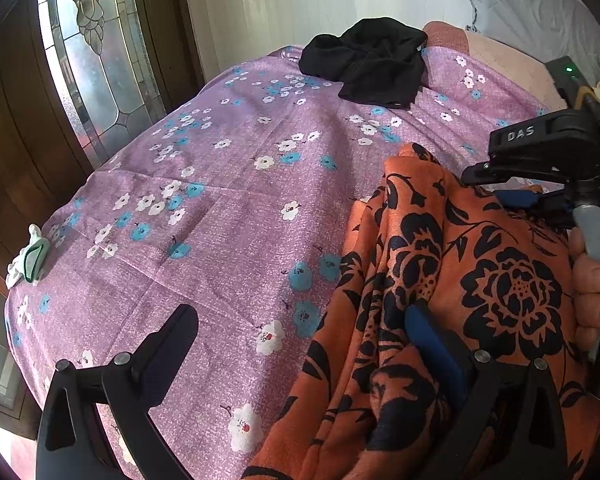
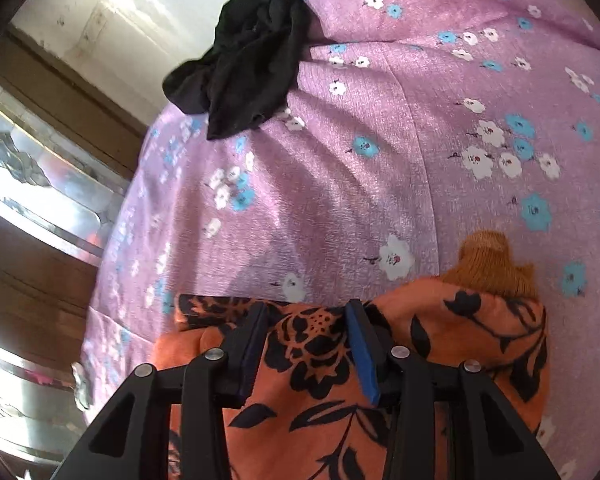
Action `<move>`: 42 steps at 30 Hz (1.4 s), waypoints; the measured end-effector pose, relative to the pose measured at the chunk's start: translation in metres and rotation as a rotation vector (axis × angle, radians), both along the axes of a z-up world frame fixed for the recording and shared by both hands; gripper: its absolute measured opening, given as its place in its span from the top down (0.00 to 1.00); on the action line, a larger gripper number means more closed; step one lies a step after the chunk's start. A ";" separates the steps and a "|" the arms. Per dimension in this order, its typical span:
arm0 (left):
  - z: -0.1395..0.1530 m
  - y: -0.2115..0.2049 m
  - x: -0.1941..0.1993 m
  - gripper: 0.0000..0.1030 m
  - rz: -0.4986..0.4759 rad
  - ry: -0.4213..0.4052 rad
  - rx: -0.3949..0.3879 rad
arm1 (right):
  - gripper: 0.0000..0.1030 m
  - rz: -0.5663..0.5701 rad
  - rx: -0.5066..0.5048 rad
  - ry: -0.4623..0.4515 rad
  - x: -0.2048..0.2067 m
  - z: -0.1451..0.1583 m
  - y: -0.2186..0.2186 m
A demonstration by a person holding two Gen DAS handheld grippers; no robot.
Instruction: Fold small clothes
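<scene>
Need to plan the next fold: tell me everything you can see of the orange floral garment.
The orange floral garment is thin, soft-looking orange fabric printed with black flowers and leaves. It lies bunched and creased, not yet folded flat, on the purple flowered bedsheet. The right hand-held gripper has fabric between its jaws; a mustard knit piece peeks from under its far edge.

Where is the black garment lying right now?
The black garment lies crumpled at the bed's far end on the purple floral sheet, top centre in the left wrist view, well beyond the orange floral cloth.
</scene>
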State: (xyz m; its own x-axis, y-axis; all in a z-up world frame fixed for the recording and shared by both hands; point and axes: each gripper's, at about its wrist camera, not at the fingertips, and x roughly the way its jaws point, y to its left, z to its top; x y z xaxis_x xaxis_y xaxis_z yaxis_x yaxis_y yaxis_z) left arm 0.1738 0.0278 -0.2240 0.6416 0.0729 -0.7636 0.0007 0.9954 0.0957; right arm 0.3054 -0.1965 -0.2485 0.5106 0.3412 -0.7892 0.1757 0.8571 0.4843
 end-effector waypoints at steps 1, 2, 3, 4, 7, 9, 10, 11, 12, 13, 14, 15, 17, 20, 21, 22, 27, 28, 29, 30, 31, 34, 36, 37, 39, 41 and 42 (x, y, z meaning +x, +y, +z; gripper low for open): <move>0.000 0.000 0.000 0.00 0.001 0.001 -0.003 | 0.57 0.008 -0.027 0.000 0.002 -0.001 0.003; 0.000 0.000 0.000 0.00 0.003 0.003 -0.007 | 0.57 0.021 -0.068 -0.002 0.003 0.000 0.008; 0.000 0.001 0.000 0.00 0.005 0.005 -0.010 | 0.56 0.029 -0.094 -0.005 0.007 -0.003 0.012; -0.001 0.001 0.001 0.00 0.006 0.006 -0.012 | 0.56 0.033 -0.127 -0.013 0.006 -0.001 0.016; -0.001 0.002 -0.001 0.00 0.006 0.005 -0.021 | 0.56 0.023 -0.129 -0.037 -0.001 0.000 0.014; -0.001 0.002 -0.001 0.00 0.004 0.002 -0.021 | 0.56 -0.006 -0.080 -0.053 -0.013 0.004 0.004; -0.001 0.003 -0.002 0.00 0.004 0.002 -0.023 | 0.56 -0.026 -0.048 -0.062 -0.021 0.008 -0.002; -0.001 0.003 -0.001 0.00 0.005 0.002 -0.025 | 0.56 -0.044 -0.026 -0.071 -0.031 0.012 -0.008; -0.001 0.004 -0.001 0.00 0.006 0.005 -0.029 | 0.56 -0.054 -0.018 -0.083 -0.041 0.017 -0.012; -0.001 0.004 -0.001 0.00 0.007 0.007 -0.031 | 0.56 -0.055 -0.019 -0.093 -0.048 0.022 -0.014; -0.001 0.004 -0.001 0.00 0.009 0.010 -0.035 | 0.56 -0.053 -0.023 -0.110 -0.061 0.029 -0.018; -0.001 0.004 -0.001 0.00 0.010 0.012 -0.037 | 0.56 -0.052 -0.023 -0.121 -0.072 0.033 -0.020; -0.001 0.005 -0.001 0.00 0.013 0.018 -0.045 | 0.56 -0.053 -0.017 -0.134 -0.098 0.041 -0.026; -0.001 0.006 -0.001 0.00 0.021 0.027 -0.054 | 0.56 -0.061 -0.007 -0.131 -0.136 0.042 -0.033; -0.001 0.007 -0.002 0.00 0.027 0.029 -0.059 | 0.56 -0.065 -0.001 -0.126 -0.150 0.039 -0.034; -0.001 0.008 -0.002 0.00 0.030 0.029 -0.061 | 0.56 -0.066 -0.001 -0.121 -0.160 0.036 -0.036; -0.002 0.002 -0.007 0.00 0.031 -0.002 -0.022 | 0.52 -0.077 -0.027 -0.064 -0.190 0.005 -0.037; -0.002 0.001 -0.008 0.00 0.032 -0.005 -0.014 | 0.52 -0.095 0.005 -0.055 -0.192 0.004 -0.040; -0.002 0.001 -0.008 0.00 0.031 -0.005 -0.012 | 0.52 -0.099 0.026 -0.042 -0.193 0.005 -0.043; -0.002 0.002 -0.008 0.00 0.030 0.001 -0.018 | 0.52 -0.099 0.040 -0.036 -0.194 0.007 -0.046; -0.002 0.004 -0.006 0.00 0.031 0.012 -0.033 | 0.52 -0.101 0.058 -0.028 -0.197 0.007 -0.049; -0.002 0.013 -0.005 0.00 0.031 0.048 -0.099 | 0.49 -0.123 0.161 0.000 -0.216 0.003 -0.062; 0.000 0.020 -0.007 0.00 0.028 0.066 -0.155 | 0.47 -0.163 0.198 0.003 -0.234 0.002 -0.071; 0.003 0.023 -0.010 0.01 0.019 0.068 -0.183 | 0.47 -0.186 0.213 -0.006 -0.245 0.002 -0.076; 0.010 0.022 -0.017 0.01 0.005 0.044 -0.183 | 0.39 -0.226 0.250 -0.028 -0.267 0.005 -0.086; 0.020 0.016 -0.025 0.01 -0.021 0.003 -0.157 | 0.36 -0.257 0.263 -0.047 -0.289 0.008 -0.094; 0.025 0.012 -0.030 0.01 -0.035 -0.022 -0.142 | 0.36 -0.274 0.260 -0.053 -0.298 0.009 -0.097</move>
